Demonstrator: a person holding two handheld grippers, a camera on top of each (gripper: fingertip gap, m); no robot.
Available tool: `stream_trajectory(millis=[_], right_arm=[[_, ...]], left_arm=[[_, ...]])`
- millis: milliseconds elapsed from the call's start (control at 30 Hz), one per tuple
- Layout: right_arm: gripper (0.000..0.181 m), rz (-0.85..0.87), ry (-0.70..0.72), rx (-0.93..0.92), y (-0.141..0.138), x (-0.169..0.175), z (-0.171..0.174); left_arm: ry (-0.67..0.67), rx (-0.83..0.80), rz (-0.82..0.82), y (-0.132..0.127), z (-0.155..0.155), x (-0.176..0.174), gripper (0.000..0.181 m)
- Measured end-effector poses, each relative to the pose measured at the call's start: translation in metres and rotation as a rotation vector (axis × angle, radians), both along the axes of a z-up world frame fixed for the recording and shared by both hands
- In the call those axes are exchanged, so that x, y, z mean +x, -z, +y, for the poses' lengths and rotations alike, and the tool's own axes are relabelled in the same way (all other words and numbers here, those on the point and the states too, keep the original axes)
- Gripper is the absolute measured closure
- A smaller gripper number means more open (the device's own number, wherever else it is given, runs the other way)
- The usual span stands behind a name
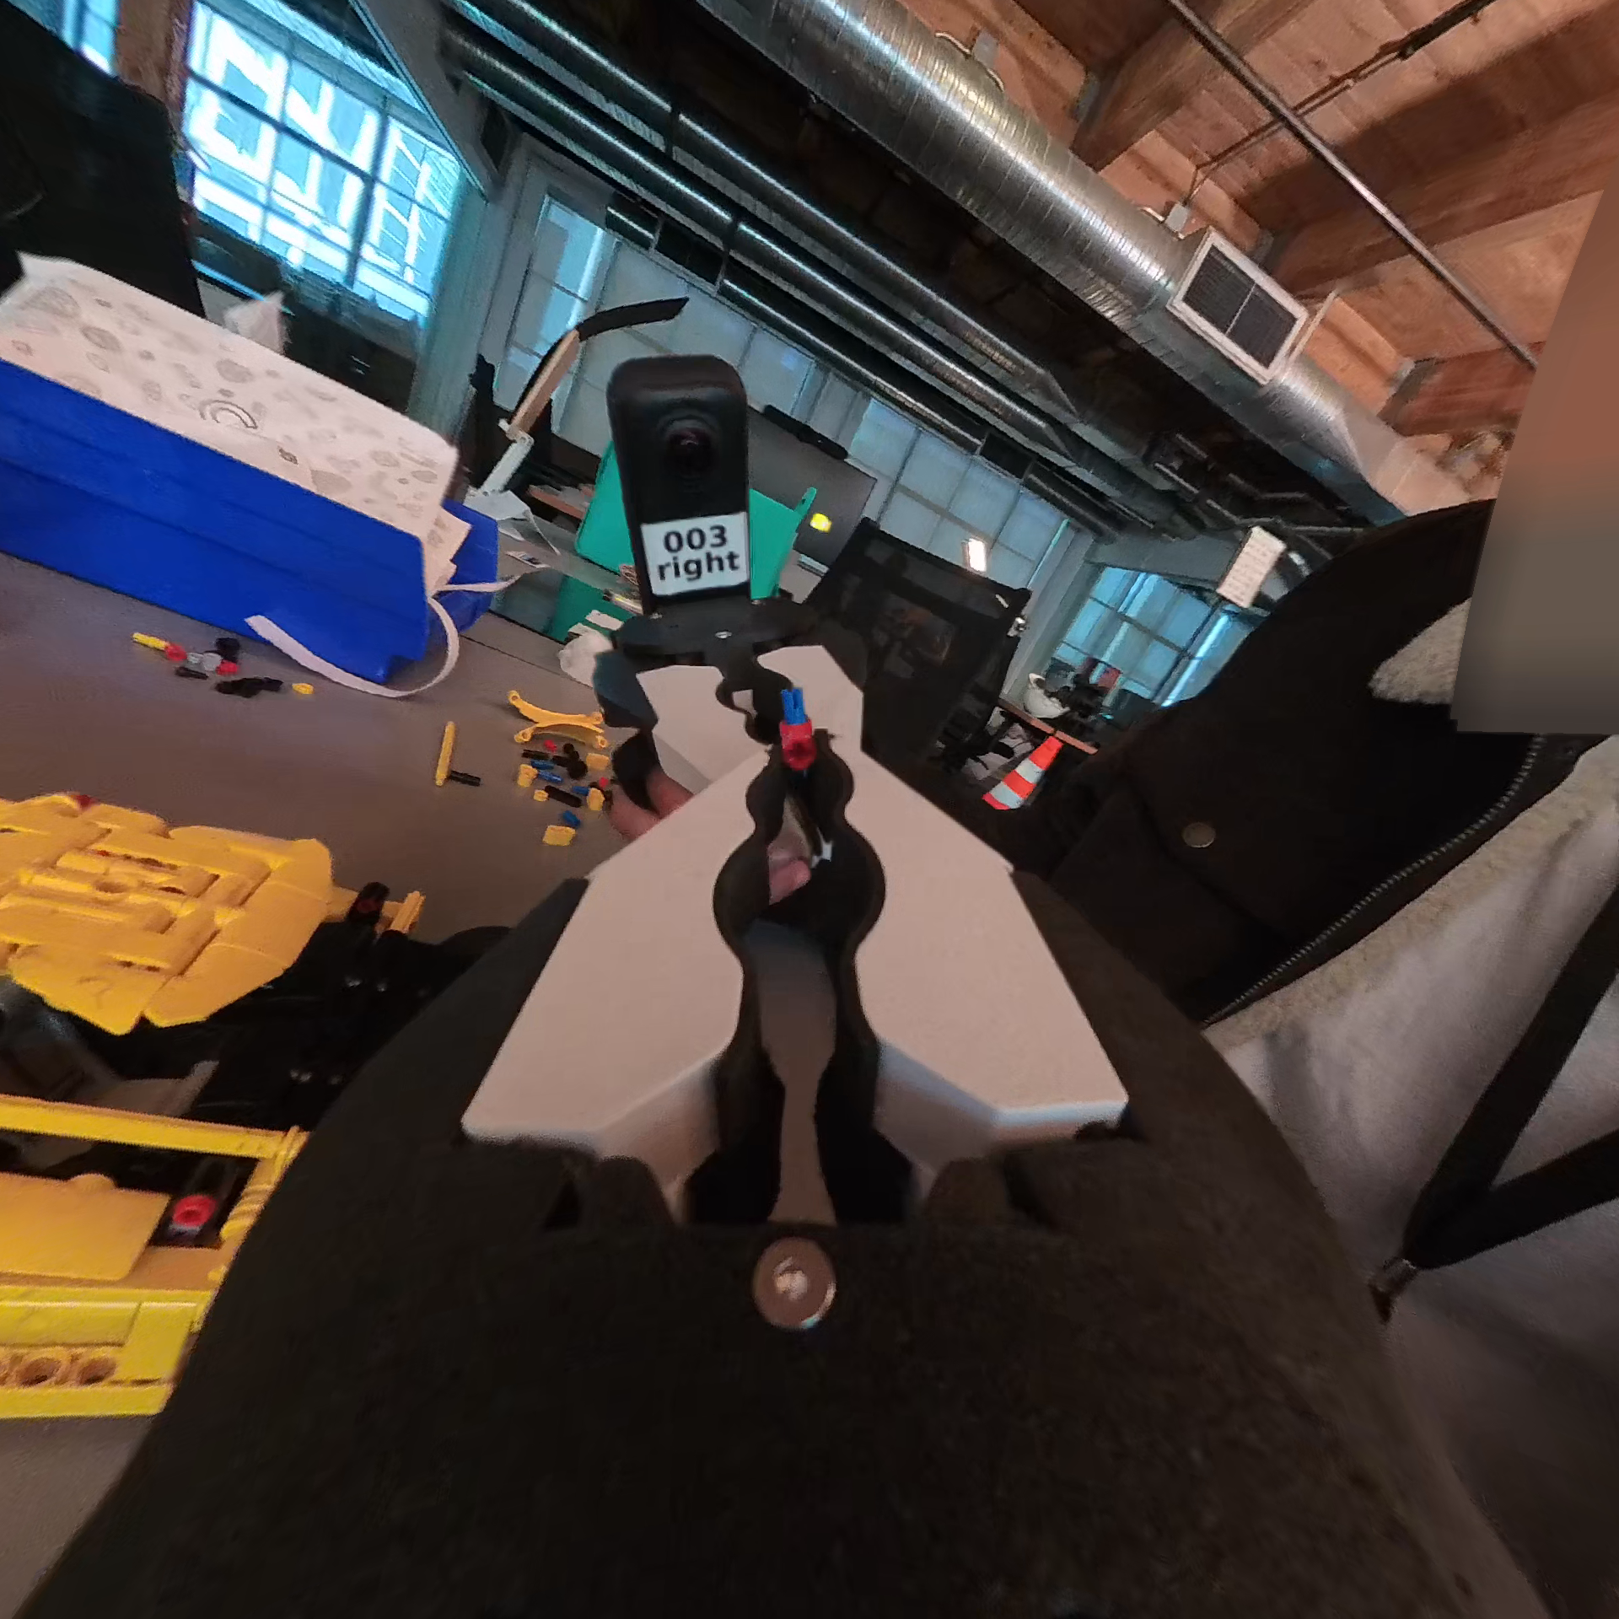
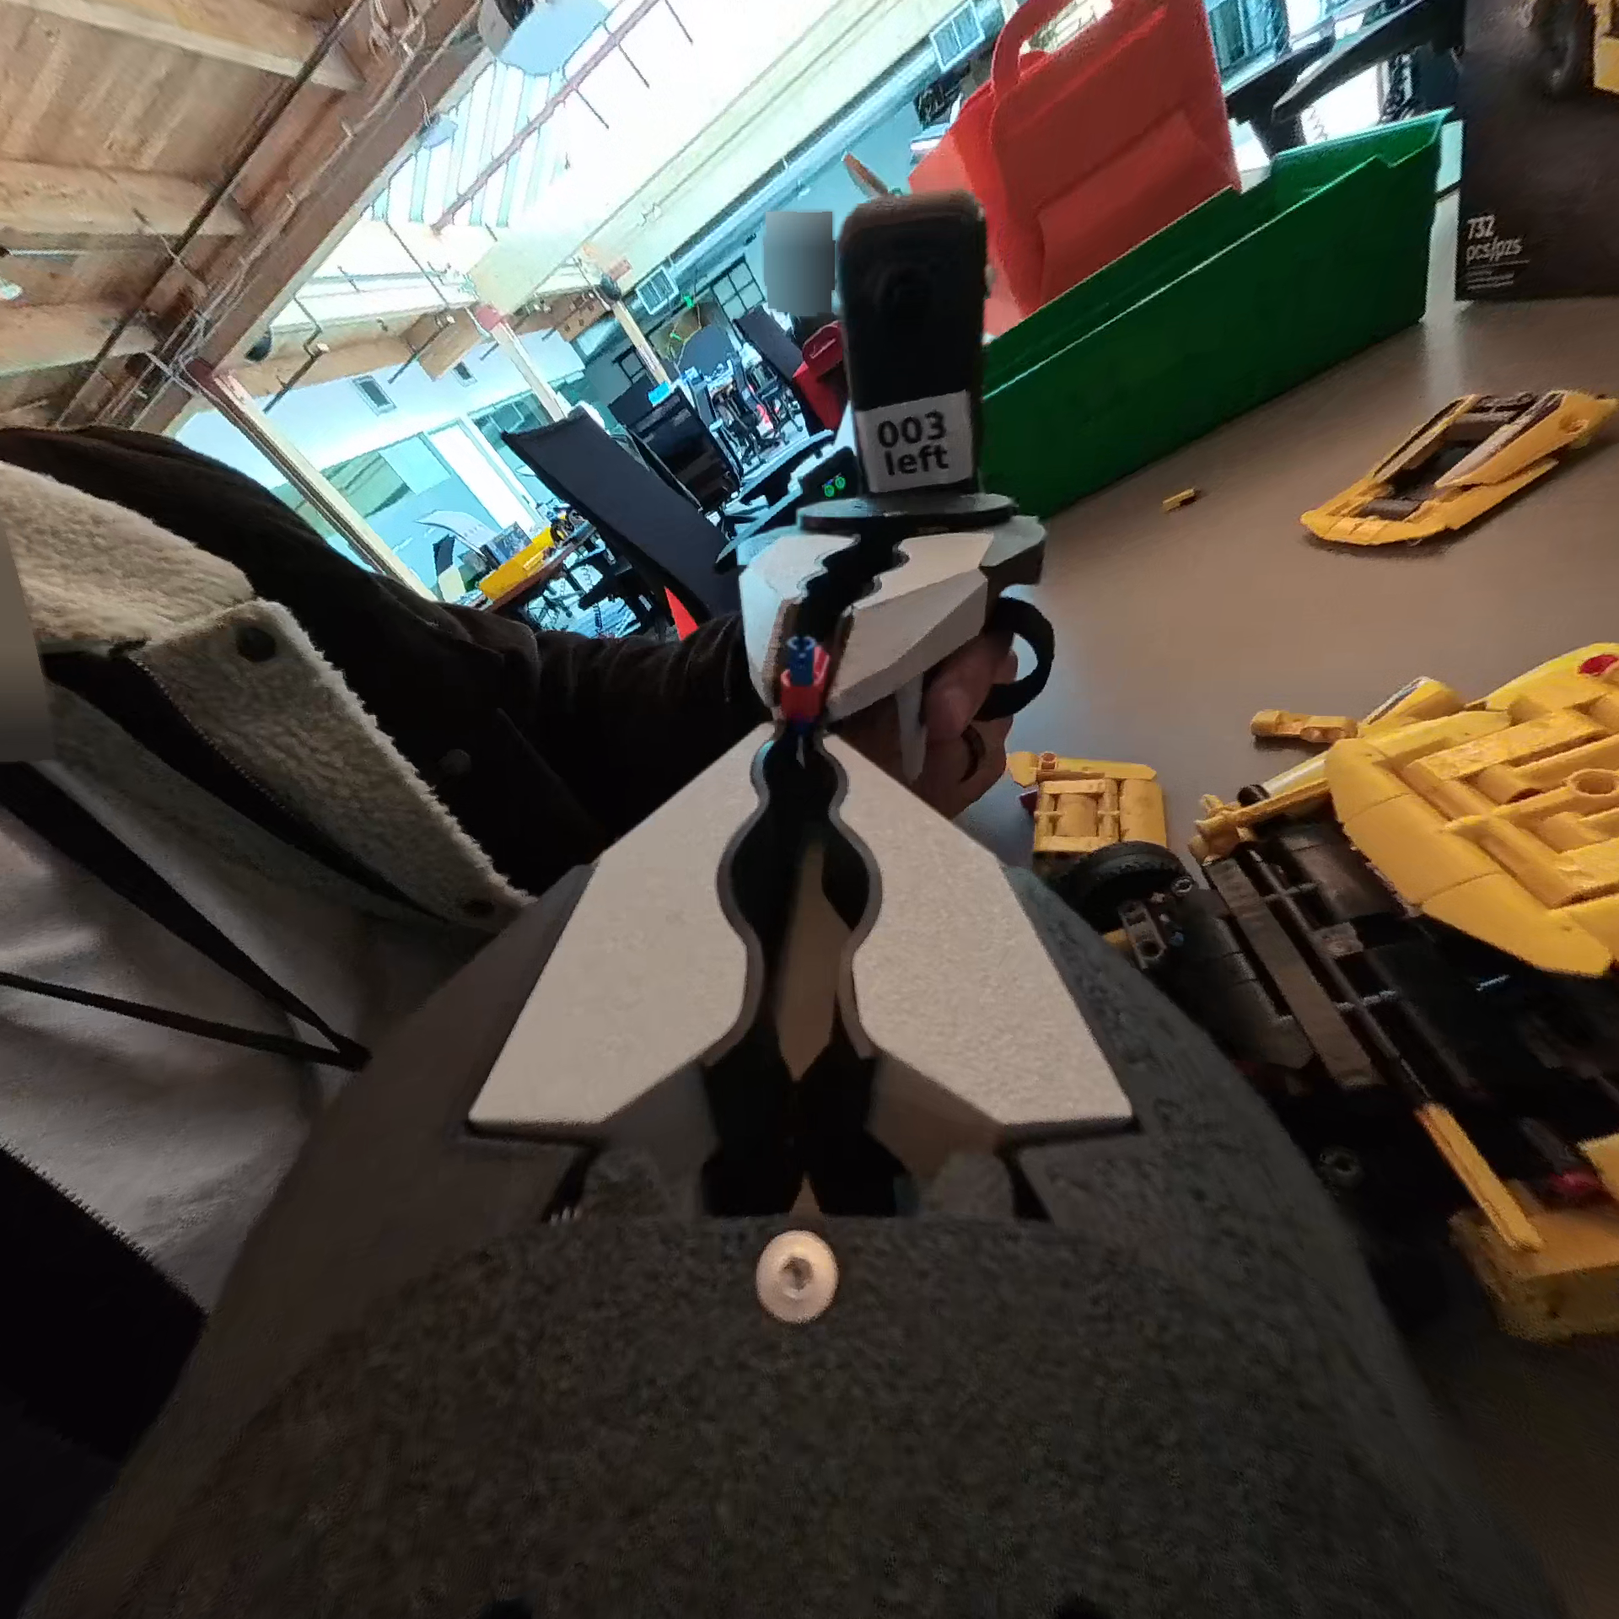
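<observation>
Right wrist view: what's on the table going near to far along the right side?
Yellow and black model car chassis → small yellow panel piece → flat yellow body panel → green bin → red bag standing in it.

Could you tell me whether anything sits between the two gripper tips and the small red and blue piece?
Nothing visible does. The left gripper and right gripper meet tip to tip, both closed on the red and blue piece, raised above the grey table.
</observation>
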State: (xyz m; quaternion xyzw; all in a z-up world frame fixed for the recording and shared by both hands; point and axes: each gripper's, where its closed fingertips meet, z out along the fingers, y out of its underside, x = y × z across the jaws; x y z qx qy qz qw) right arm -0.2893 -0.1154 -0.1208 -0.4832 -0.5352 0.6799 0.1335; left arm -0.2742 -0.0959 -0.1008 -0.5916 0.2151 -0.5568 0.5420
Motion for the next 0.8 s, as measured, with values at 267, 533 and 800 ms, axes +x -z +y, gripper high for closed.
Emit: stream_trajectory(millis=[267,533,800], right_arm=[[0.181,-0.109,0.006,0.084,0.024,0.001,0.001],[0.181,-0.162,0.056,0.161,0.041,-0.015,-0.007],[0.149,0.174,0.519,0.693,0.004,-0.014,0.055]], left_arm=[[-0.157,-0.051,-0.096,-0.003,0.021,-0.011,0.175],[-0.233,-0.105,-0.247,-0.013,0.032,-0.051,0.176],[-0.161,-0.199,-0.260,-0.002,0.033,-0.038,0.176]])
